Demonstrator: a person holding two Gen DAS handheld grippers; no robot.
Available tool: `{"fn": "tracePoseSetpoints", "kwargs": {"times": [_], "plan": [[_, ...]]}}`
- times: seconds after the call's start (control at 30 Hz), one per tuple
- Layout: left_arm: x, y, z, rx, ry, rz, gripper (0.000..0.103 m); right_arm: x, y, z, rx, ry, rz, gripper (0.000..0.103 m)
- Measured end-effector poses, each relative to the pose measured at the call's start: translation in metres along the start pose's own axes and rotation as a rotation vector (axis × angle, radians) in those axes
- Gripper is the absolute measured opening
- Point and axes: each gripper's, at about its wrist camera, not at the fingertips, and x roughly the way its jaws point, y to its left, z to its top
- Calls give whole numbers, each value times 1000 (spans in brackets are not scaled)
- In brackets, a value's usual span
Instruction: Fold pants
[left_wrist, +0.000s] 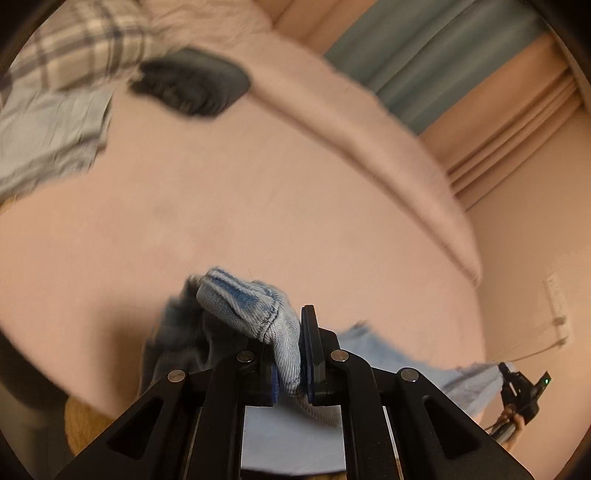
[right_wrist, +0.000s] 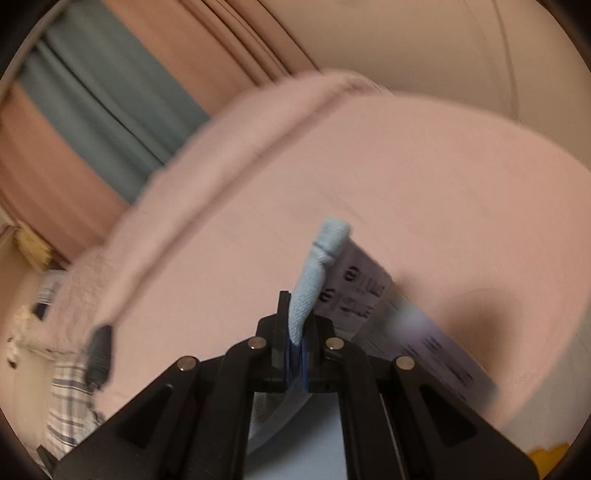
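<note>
Over pink bed (left_wrist: 258, 206), both jaws clenched on blue pants (left_wrist: 280, 332), rest of garment cut off below, blurred.

The left gripper (left_wrist: 291, 354) points obliquely downward, its black fingers (left_wrist: 314, 332) clamped together on a bunched fold of the pants (left_wrist: 258, 310). The right gripper (right_wrist: 295, 343) is angled down likewise, its fingers (right_wrist: 282, 317) pinched tight on another fold.

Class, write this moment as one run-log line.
left tongs: shut on pants | right tongs: shut on pants | pants: lifted above pink bed | fold: not done
</note>
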Motion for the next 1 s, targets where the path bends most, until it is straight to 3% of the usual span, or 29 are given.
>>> {"fn": "tracePoseSetpoints", "kwargs": {"times": [0.07, 0.17, 0.37, 0.47, 0.57, 0.63, 0.73, 0.8, 0.9, 1.0], "plan": [[-13, -1, 0, 14, -40, -30, 8, -16, 10, 7, -15, -54, 59, 5], [-5, 19, -22, -18, 15, -6, 8, -34, 1, -3, -33, -82, -16, 5], [44, 59, -83, -24, 238, 160, 8, -4, -87, -80, 38, 165, -242, 5], [49, 54, -93, 13, 231, 222, 8, 5, -103, -96, 34, 175, -264, 4], [49, 44, -89, 45, 220, 246, 8, 0, -96, -92, 31, 169, -289, 5], [50, 38, -88, 81, 208, 261, 8, -9, -78, -90, -43, 139, -313, 5], [62, 48, -92, 64, 229, 280, 9, -8, -69, -92, -102, 139, -362, 7], [66, 51, -98, 56, 232, 283, 10, 4, -85, -92, -76, 179, -396, 7], [63, 51, -97, 55, 230, 284, 10, 13, -94, -92, -70, 189, -392, 5], [57, 53, -94, 35, 235, 255, 10, 8, -80, -93, -131, 215, -467, 17]]}}
